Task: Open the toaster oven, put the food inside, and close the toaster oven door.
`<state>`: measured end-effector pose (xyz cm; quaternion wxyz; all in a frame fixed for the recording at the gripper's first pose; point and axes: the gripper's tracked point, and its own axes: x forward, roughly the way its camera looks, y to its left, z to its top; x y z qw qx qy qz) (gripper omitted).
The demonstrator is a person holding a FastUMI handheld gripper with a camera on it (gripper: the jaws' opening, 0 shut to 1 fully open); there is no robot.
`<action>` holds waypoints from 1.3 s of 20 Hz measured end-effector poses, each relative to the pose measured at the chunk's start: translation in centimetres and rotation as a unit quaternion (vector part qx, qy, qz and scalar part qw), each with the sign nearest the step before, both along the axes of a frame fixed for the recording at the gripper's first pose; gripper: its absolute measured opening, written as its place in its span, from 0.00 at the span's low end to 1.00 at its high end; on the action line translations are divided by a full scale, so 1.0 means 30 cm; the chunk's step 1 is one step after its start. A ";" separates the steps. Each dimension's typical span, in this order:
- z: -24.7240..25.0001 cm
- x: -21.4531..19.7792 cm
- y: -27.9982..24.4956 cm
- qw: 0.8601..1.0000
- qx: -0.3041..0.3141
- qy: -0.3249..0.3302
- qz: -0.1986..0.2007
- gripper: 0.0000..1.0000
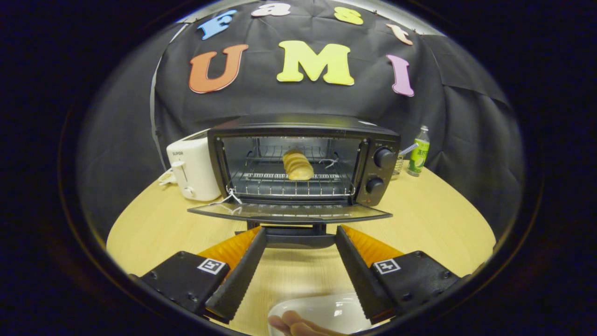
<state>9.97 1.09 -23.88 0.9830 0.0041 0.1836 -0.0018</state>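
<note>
A black toaster oven point(298, 158) stands on the round wooden table point(433, 219), straight ahead of the fingers. Its glass door point(289, 212) hangs fully open, lying flat toward me, with the door handle point(298, 239) just past the fingertips. A pale yellow piece of bread-like food point(297, 164) rests on the wire rack point(289, 184) inside. My gripper point(300, 233) is open, its fingers spread wide on either side of the handle, touching nothing.
A white toaster point(192, 170) stands left of the oven. A green bottle point(419, 151) stands to the oven's right rear. Close below the fingers sits a white dish point(322, 312), with a person's fingers point(291, 324) at its rim.
</note>
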 end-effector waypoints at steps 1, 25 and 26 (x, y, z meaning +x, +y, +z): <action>0.018 0.003 0.001 1.000 0.001 -0.009 0.001 1.00; 0.652 -0.260 0.038 0.989 -0.009 -0.137 0.060 1.00; 0.730 -0.305 0.008 0.986 -0.010 -0.156 0.058 1.00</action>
